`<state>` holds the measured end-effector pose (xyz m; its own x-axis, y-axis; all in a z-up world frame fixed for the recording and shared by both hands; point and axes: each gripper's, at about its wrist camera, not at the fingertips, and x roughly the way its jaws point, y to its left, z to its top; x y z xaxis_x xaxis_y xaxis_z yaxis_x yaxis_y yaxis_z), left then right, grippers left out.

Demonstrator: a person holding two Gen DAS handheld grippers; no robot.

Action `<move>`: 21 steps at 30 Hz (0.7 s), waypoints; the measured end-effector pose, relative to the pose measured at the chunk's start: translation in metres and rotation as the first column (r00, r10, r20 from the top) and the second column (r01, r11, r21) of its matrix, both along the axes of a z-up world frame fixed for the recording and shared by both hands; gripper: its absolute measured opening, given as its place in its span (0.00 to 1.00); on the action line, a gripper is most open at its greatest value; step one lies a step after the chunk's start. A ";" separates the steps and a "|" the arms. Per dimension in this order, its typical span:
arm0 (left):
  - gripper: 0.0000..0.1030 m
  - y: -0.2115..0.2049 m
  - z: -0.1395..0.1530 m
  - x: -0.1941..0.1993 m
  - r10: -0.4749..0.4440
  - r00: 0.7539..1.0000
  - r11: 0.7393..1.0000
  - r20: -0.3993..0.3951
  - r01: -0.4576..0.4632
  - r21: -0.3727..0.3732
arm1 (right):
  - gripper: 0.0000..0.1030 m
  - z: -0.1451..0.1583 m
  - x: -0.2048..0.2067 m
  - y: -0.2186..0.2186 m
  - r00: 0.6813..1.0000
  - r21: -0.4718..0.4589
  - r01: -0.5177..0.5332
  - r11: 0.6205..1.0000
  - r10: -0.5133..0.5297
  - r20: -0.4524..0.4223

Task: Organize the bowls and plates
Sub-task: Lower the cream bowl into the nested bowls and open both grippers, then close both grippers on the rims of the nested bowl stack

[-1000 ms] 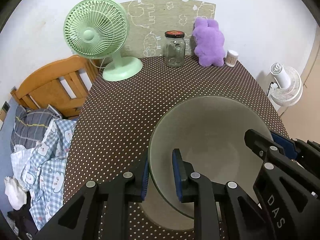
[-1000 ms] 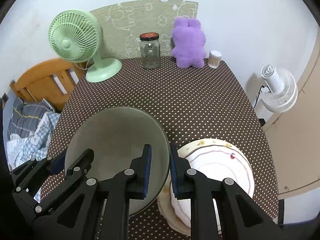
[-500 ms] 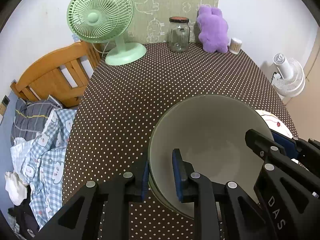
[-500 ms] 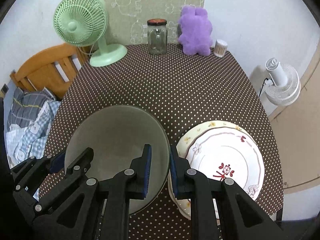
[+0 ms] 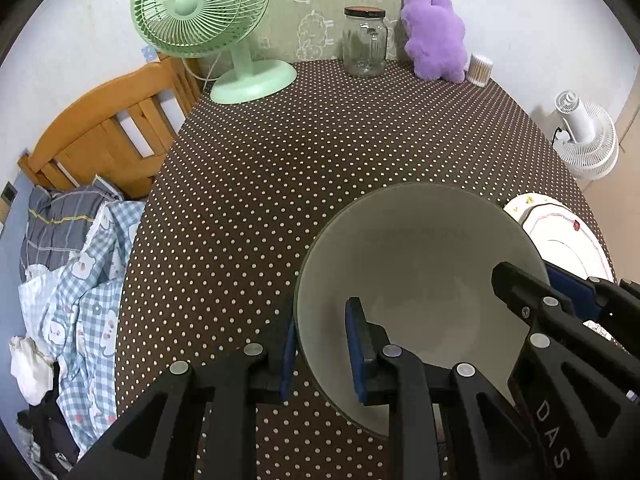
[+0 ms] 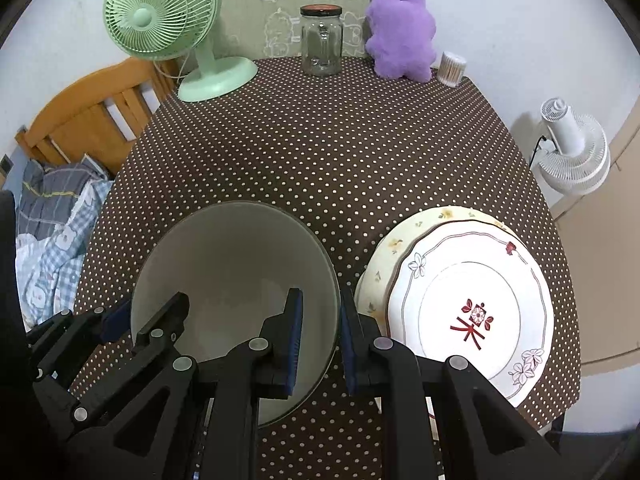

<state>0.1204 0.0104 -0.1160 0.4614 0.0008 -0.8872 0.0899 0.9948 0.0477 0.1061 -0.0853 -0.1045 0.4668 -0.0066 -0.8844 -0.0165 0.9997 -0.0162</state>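
Observation:
A large pale grey-green bowl (image 5: 416, 256) (image 6: 236, 256) is held over the dotted tablecloth by both grippers. My left gripper (image 5: 320, 344) is shut on the bowl's left rim, one finger inside and one outside. My right gripper (image 6: 320, 336) is shut on its right rim in the same way; it also shows in the left wrist view (image 5: 560, 292). To the right, a white plate with a red pattern (image 6: 472, 300) lies on a cream floral plate (image 6: 400, 236), near the table's right front edge.
At the back of the table (image 6: 340, 140) stand a green fan (image 6: 168, 24), a glass jar (image 6: 322, 40), a purple plush toy (image 6: 400, 32) and a cotton swab pot (image 6: 450, 64). A wooden bed with bedding (image 5: 80, 200) lies left. A white fan (image 6: 572, 148) stands on the floor right.
Both grippers and the bowl have risen and pulled back from the table. More of the table and the stacked plates has come into view on the right.

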 end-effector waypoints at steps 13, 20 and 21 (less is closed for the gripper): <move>0.49 0.001 0.006 -0.003 -0.077 0.997 0.996 -0.022 0.076 -0.042 | 0.32 0.000 0.002 -0.001 1.000 0.029 -0.019 0.999 0.020 -0.022; 0.71 0.007 0.026 -0.008 -0.100 0.995 0.993 0.012 0.100 -0.069 | 0.65 0.015 -0.011 -0.016 0.999 0.095 0.048 0.994 -0.049 0.002; 0.72 0.006 0.027 -0.008 -0.097 0.995 0.993 0.016 0.098 -0.067 | 0.66 0.017 -0.012 -0.018 0.999 0.097 0.052 0.994 -0.053 0.006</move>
